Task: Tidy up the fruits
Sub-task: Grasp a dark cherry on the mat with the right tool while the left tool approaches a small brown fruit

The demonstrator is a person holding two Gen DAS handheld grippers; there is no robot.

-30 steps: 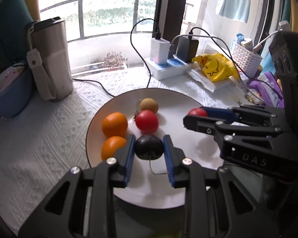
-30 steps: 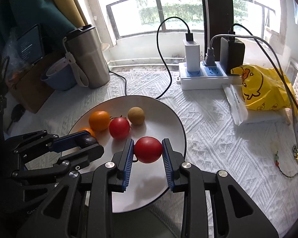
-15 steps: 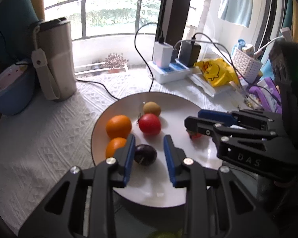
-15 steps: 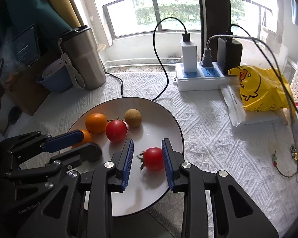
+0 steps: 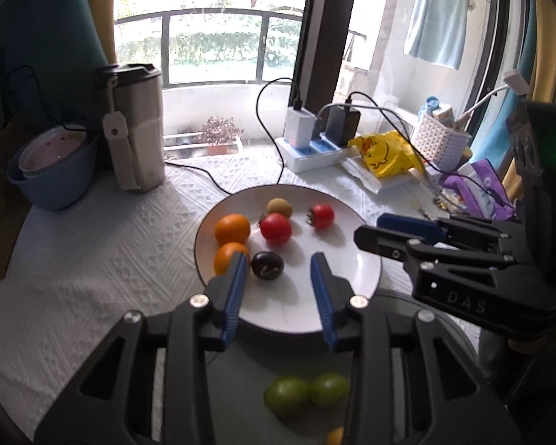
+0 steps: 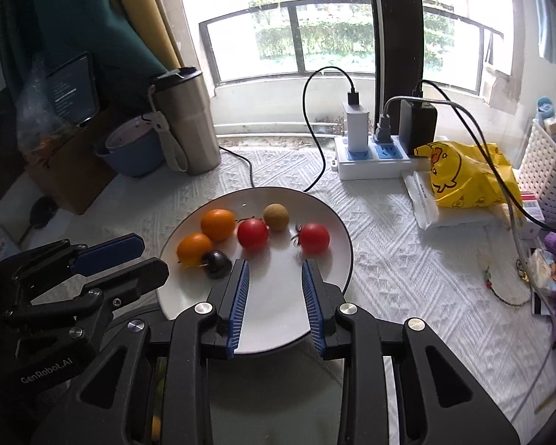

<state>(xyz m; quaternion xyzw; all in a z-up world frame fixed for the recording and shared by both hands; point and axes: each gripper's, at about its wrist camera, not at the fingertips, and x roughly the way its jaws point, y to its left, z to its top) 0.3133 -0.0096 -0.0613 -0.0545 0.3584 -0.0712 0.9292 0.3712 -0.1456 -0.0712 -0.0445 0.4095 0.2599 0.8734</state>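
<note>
A white plate [image 5: 352,289] [image 6: 278,319] holds two oranges [image 5: 232,228] [image 6: 217,224], two red tomatoes [image 5: 275,228] [image 6: 313,237], a brown round fruit [image 5: 279,207] [image 6: 276,216] and a dark plum [image 5: 267,265] [image 6: 216,259]. My left gripper [image 5: 279,272] is open and empty above the plate's near edge, the plum just inside its left finger. My right gripper [image 6: 274,278] is open and empty over the plate's near part, behind the right tomato. Two green fruits [image 5: 304,393] lie on a dark surface below my left gripper.
A steel tumbler [image 5: 135,129] [image 6: 187,122] and a blue bowl [image 5: 53,170] [image 6: 131,152] stand at the back left. A power strip with chargers [image 5: 315,141] [image 6: 374,159], a yellow bag [image 5: 385,155] [image 6: 467,174] and a white basket [image 5: 439,141] stand at the back right.
Both grippers have opened and pulled back up from the plate. The left one let go of the plum and the right one let go of the tomato; both fruits now lie on the plate.
</note>
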